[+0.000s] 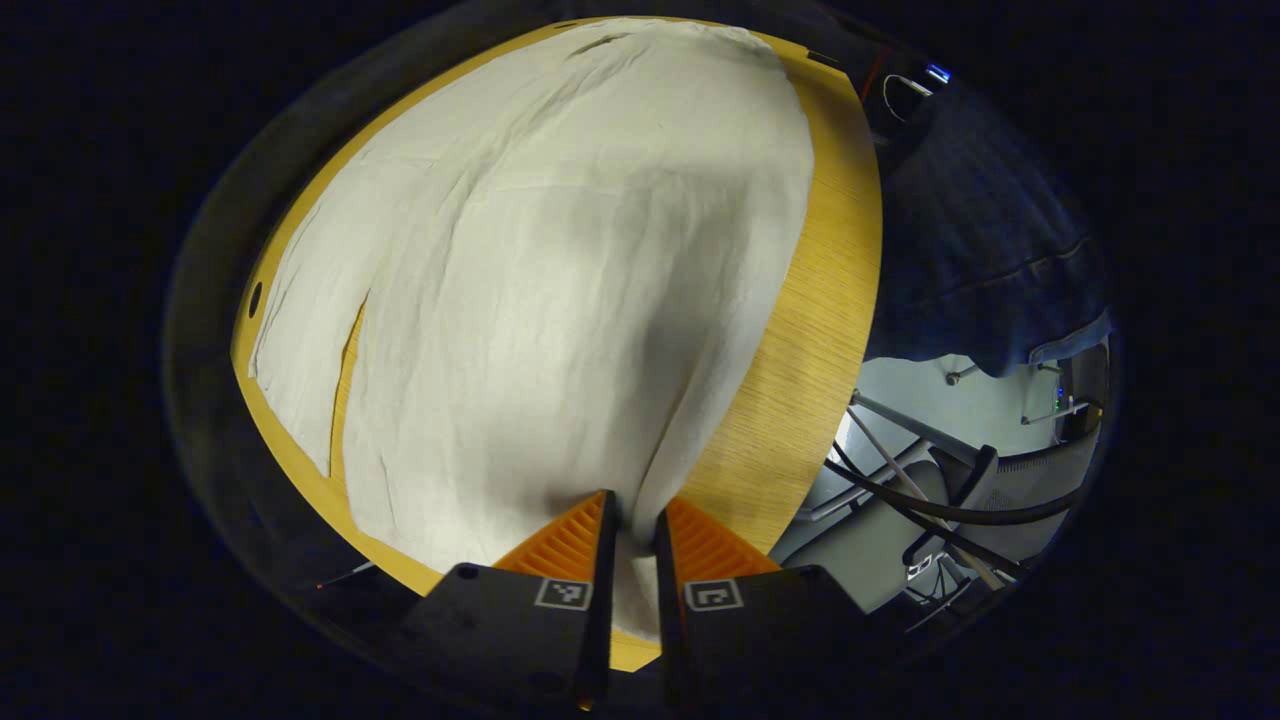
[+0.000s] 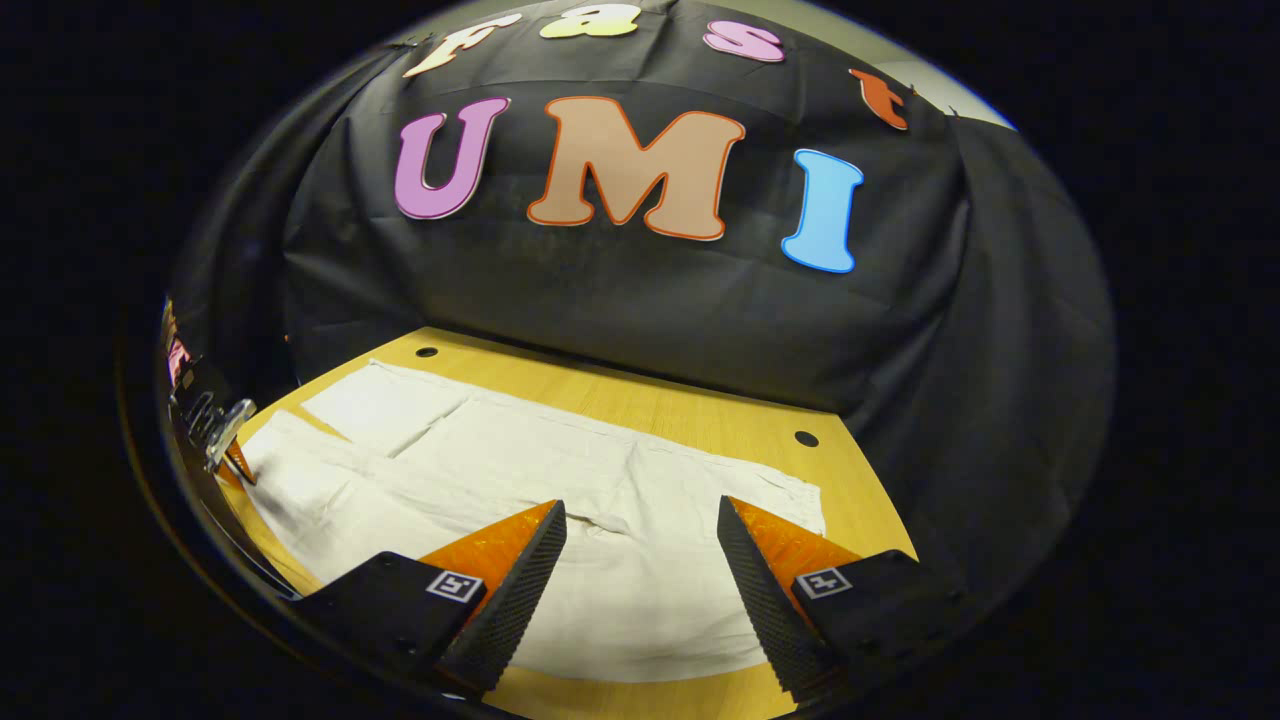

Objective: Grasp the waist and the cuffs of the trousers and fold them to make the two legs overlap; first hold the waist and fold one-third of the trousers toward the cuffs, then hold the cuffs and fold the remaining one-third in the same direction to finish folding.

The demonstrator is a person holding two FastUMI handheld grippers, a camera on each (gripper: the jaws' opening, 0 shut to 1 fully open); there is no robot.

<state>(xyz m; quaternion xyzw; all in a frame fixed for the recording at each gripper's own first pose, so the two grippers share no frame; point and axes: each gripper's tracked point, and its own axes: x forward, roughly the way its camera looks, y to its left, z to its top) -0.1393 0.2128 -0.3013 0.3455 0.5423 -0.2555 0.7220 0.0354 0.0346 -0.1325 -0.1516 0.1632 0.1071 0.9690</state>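
The pale trousers [image 2: 560, 480] lie flat on the wooden desk [image 2: 700, 410], their long axis running along the desk in front of the black cloth wall: in the right gripper view the two legs reach left and the waist sits right. The left gripper [image 1: 634, 530] has its jaws closed narrowly on a pinch of the trouser cloth at the near desk edge. The right gripper [image 2: 640, 525] hangs over the waist end, jaws wide, holding nothing.
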